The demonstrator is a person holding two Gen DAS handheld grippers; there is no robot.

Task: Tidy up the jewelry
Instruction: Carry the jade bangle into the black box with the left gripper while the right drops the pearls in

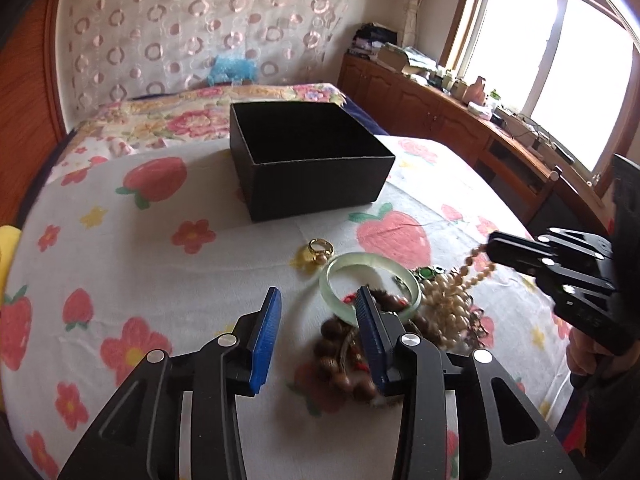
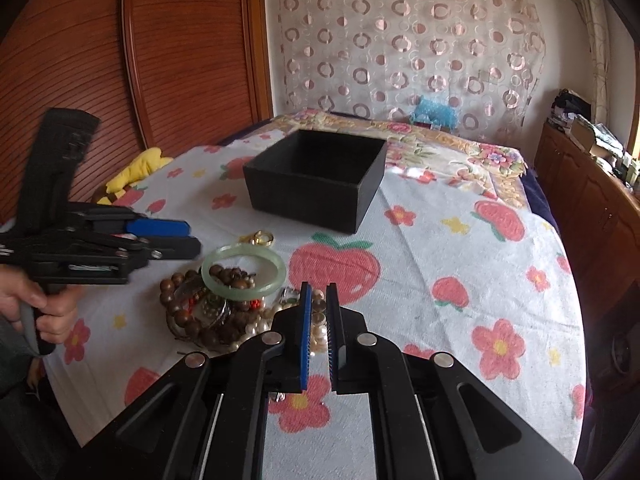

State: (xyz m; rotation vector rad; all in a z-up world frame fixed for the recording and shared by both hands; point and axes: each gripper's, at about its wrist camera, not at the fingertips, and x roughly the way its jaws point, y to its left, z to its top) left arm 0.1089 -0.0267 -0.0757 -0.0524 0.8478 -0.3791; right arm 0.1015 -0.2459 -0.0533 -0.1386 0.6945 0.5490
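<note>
A heap of jewelry lies on the strawberry-print cloth [image 1: 120,264]: a pale green jade bangle [image 1: 352,259] [image 2: 240,294], a brown wooden bead bracelet [image 1: 336,344] [image 2: 180,304], a pearl necklace [image 1: 444,300] [image 2: 256,326] and a gold ring [image 1: 320,249] [image 2: 262,238] a little apart. Behind them stands an open black box [image 1: 320,188] [image 2: 308,200]. My left gripper [image 1: 318,290] [image 2: 192,238] is open just above the heap's left side, with nothing between its pads. My right gripper [image 2: 319,286] [image 1: 490,246] is shut on a strand of the pearl necklace, which hangs from its tips.
The cloth covers a bed with floral bedding [image 1: 168,120] at the back. A yellow soft thing [image 2: 140,168] lies at the left edge by a wooden wardrobe [image 2: 180,60]. A cluttered wooden cabinet [image 1: 440,108] runs under the window. A hand [image 2: 44,304] holds the left gripper.
</note>
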